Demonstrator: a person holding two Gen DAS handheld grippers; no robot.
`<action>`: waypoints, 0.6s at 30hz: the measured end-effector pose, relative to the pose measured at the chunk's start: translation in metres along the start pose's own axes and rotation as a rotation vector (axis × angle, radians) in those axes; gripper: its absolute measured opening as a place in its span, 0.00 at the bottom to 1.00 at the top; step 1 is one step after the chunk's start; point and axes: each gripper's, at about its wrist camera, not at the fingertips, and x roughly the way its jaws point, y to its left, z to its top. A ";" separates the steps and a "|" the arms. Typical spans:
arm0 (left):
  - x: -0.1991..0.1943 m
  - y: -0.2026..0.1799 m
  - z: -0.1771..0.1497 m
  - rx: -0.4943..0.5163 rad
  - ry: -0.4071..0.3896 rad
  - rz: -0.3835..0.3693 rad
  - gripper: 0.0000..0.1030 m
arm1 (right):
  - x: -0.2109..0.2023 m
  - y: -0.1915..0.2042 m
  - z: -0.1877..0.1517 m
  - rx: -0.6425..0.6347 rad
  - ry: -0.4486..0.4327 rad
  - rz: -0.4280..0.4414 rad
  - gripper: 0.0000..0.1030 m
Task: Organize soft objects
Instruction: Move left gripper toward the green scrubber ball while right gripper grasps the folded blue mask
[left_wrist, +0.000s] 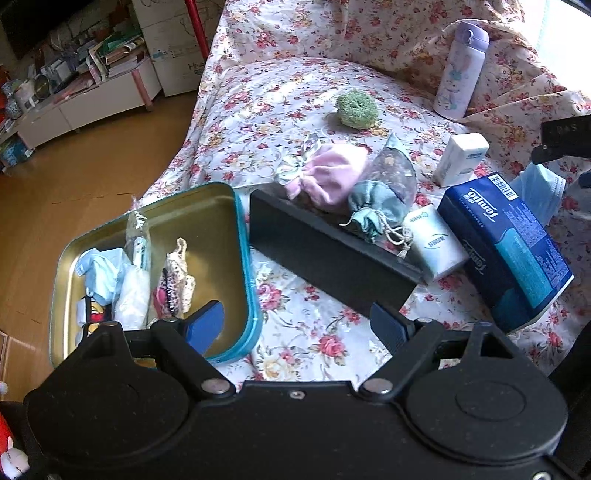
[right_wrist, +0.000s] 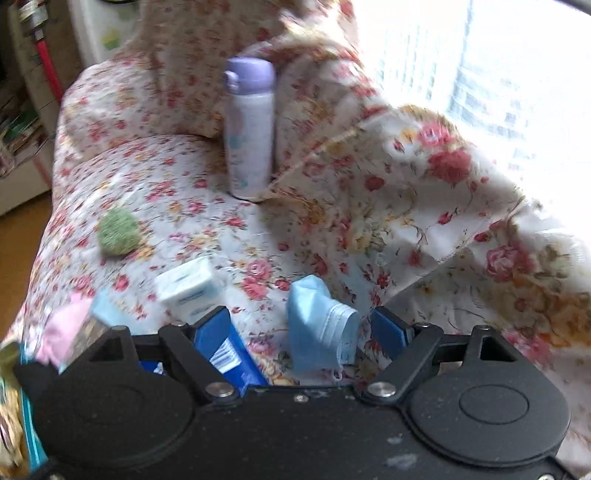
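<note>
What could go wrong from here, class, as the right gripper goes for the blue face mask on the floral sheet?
The face mask lies crumpled, so the open right gripper might pinch the floral sheet with it. The Tempo tissue box sits right beside one finger and could get nudged. The upright purple bottle stands on soft bedding and may topple if the sheet is tugged.
</note>
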 end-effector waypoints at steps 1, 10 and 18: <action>0.000 -0.002 0.001 -0.001 -0.001 -0.002 0.81 | 0.006 -0.003 0.002 0.021 0.012 0.003 0.81; 0.010 -0.019 0.008 -0.002 0.015 -0.031 0.81 | 0.033 0.006 -0.004 -0.047 0.030 -0.041 0.83; 0.019 -0.032 0.011 0.013 0.037 -0.051 0.81 | 0.049 0.022 -0.007 -0.133 0.026 -0.093 0.72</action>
